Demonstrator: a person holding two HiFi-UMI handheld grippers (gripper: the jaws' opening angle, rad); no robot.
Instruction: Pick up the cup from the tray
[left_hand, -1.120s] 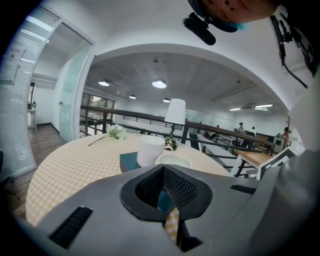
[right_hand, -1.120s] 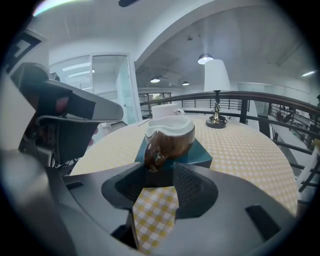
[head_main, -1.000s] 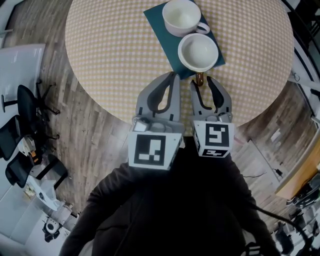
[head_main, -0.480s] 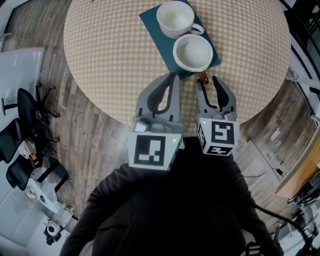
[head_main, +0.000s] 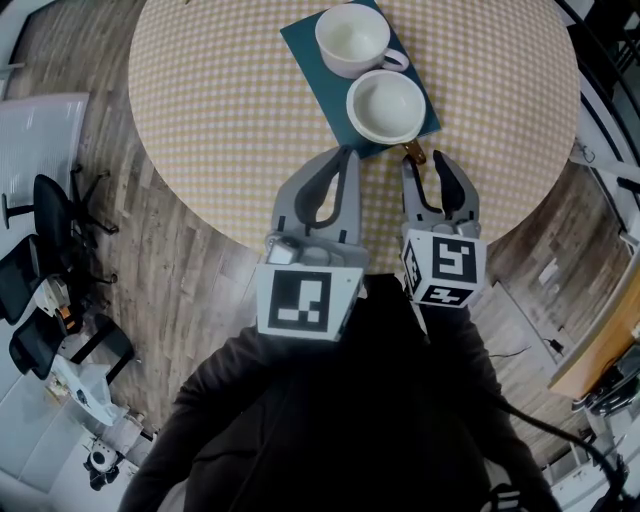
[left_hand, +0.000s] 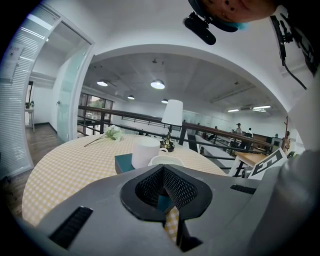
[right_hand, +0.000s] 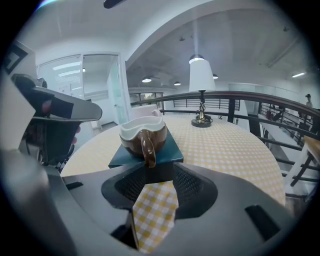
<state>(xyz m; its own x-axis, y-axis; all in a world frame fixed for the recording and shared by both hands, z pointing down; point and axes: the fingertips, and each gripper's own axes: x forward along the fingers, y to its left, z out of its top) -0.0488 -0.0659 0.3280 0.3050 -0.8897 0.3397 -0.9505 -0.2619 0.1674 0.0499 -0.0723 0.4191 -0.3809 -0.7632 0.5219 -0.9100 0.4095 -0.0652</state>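
Brown cup (head_main: 385, 103) stands at the near corner of the teal tray (head_main: 305, 45). Its handle (right_hand: 147, 147) points at the right gripper (head_main: 425, 162), the nearer one, whose 2 jaws are spread just short of it. Left gripper (head_main: 345, 153) is pressed together, empty.

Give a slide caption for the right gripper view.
Right gripper, jaws apart, faces the handle of the brown cup on the teal tray; nothing gripped yet.

Your round surface (head_main: 220, 110), draped in yellow-and-white checked cloth, carries a flat teal rectangular tray (head_main: 303, 45) right of centre. Far beyond the tray stands a white-shaded table lamp (right_hand: 201, 80). A pale flower sprig (left_hand: 113, 133) lies far off to the left.
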